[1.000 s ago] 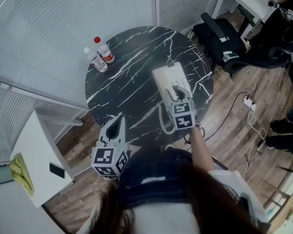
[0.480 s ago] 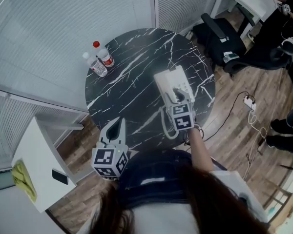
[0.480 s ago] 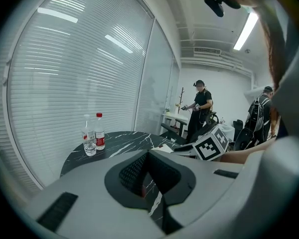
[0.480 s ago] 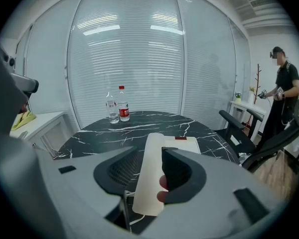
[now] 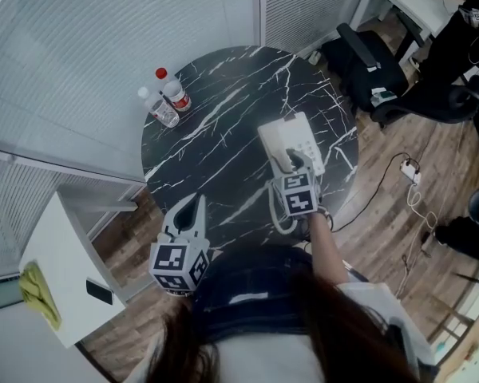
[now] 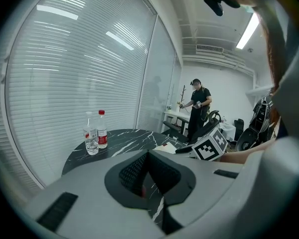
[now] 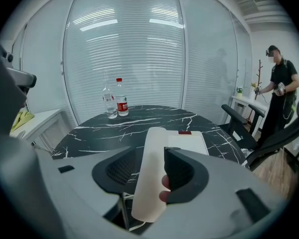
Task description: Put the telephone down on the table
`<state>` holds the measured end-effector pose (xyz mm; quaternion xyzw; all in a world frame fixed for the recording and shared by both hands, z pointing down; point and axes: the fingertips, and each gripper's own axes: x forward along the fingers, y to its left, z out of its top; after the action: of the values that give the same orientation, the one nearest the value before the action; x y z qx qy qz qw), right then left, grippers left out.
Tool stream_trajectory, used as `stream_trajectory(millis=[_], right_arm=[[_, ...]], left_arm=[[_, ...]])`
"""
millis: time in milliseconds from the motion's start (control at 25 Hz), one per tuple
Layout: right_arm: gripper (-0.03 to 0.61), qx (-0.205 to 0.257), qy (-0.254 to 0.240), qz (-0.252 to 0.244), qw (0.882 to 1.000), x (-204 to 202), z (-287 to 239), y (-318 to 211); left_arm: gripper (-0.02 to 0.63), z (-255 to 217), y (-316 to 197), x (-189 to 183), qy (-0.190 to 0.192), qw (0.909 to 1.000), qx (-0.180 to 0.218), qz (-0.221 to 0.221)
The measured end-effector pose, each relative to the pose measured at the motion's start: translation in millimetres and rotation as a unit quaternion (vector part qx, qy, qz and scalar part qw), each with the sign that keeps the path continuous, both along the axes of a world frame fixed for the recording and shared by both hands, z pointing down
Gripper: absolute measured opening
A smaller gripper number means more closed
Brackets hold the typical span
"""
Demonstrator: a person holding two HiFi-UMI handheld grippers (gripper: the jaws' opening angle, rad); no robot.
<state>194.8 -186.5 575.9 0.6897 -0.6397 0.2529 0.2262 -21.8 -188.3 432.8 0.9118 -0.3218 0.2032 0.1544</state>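
The white telephone [image 5: 297, 134] rests on the right side of the round black marble table [image 5: 215, 150]. Its coiled cord [image 5: 278, 214] hangs over the near edge. My right gripper [image 5: 291, 163] reaches over the set from the near side. In the right gripper view the handset [image 7: 152, 193] lies lengthwise between the jaws of my right gripper [image 7: 149, 156], which are opening. It sits against the right pad, with the base [image 7: 188, 142] beyond it. My left gripper [image 5: 193, 206] hovers at the table's near-left edge. Its jaws are together and hold nothing [image 6: 148, 156].
Two water bottles [image 5: 169, 98] stand at the table's far left. A white cabinet [image 5: 56, 278] with a yellow cloth [image 5: 38, 294] is to the left. A black office chair [image 5: 367, 62] and a floor cable with a power strip [image 5: 409, 174] are to the right. A person [image 6: 197, 108] stands farther back.
The right gripper stays over the handset and the telephone keeps its place on the table. The whole view has drifted slightly. The left gripper has not moved.
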Motion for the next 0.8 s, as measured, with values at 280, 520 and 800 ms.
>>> stream_trajectory(millis=[280,520,800], right_arm=[[0.202,-0.018,-0.003,0.002,1.000,3,13,-4],[0.216,-0.033,-0.003,0.001,0.999,3,24,-7],[0.232,-0.041,0.000,0.013,0.999,8,31,-11]], left_arm=[[0.000,6,-6,0,-0.006,0.9999,-0.012,0.002],[-0.001,11,-13,1,-0.010,0.9998,-0.015,0.005],[0.000,18,-19,0,-0.015,0.9996,-0.022,0.006]])
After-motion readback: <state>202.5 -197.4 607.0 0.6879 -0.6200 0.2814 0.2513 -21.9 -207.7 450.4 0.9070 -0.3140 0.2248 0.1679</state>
